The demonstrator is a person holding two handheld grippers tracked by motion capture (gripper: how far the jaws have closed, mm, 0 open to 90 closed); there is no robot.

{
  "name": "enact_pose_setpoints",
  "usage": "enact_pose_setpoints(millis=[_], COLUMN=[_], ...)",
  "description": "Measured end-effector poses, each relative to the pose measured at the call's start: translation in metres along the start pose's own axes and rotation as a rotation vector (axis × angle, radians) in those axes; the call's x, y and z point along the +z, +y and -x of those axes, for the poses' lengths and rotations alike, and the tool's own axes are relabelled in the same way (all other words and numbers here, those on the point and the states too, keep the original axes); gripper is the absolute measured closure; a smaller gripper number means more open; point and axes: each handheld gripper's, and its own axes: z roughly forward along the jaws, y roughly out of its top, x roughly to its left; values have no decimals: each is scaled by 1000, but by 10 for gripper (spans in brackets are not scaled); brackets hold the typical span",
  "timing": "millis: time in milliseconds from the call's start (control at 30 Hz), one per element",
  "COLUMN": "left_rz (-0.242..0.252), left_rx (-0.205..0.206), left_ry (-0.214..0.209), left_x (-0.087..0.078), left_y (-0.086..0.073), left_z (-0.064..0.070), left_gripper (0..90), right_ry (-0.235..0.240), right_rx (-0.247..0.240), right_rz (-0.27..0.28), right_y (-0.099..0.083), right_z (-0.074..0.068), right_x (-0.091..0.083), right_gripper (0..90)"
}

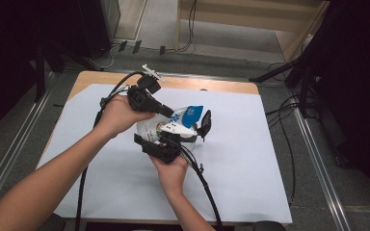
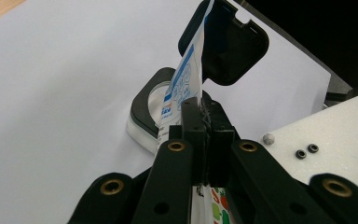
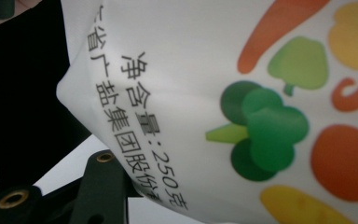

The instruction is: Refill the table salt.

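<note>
Pinching the top edge of a white plastic pouch printed with blue lettering and coloured vegetables (image 2: 186, 84), the left gripper (image 2: 200, 122) has its fingers (image 2: 192, 119) pressed together with the thin film caught between them. In the left gripper view the pouch rises from the clamped fingers toward the upper middle of the frame, its blue-printed strip standing nearly upright. Just behind it sits a small container with a white body and black rim (image 2: 144, 105), its black hinged lid (image 2: 230, 42) flipped up and open at the top of the frame, resting on the white sheet (image 2: 51, 93) that covers the bench.

In the high view the pouch (image 1: 171, 126) is held up near the centre of the frame, above the white sheet (image 1: 101, 183) on the wooden bench (image 1: 89, 78). The left gripper (image 1: 166, 111) reaches it from the upper left, and the right gripper (image 1: 166, 144) meets it from below. The open black lid (image 1: 204, 124) shows just to the right of the pouch.

In the right gripper view the pouch (image 3: 242, 93) lies very close to the camera, with black printed characters, green broccoli, orange and yellow shapes on its white face. One black finger (image 3: 102, 186) rises at the lower left, against the pouch's lower edge; whether the right fingers are clamped on the pouch, I cannot tell.
</note>
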Motion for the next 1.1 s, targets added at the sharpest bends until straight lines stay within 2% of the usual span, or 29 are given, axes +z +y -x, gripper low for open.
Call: enact_pose_setpoints(millis=[533, 1100], left_rz=[-1, -4], left_rx=[0, -4], left_ry=[0, -1], left_x=[1, 2], left_y=[-1, 0], left_z=[-1, -1], left_gripper=[900, 900], right_ry=[4, -3], right_rx=[13, 2], right_rz=[-1, -6], right_y=[-1, -1], right_z=[0, 2], right_x=[1, 1], right_gripper=[520, 520])
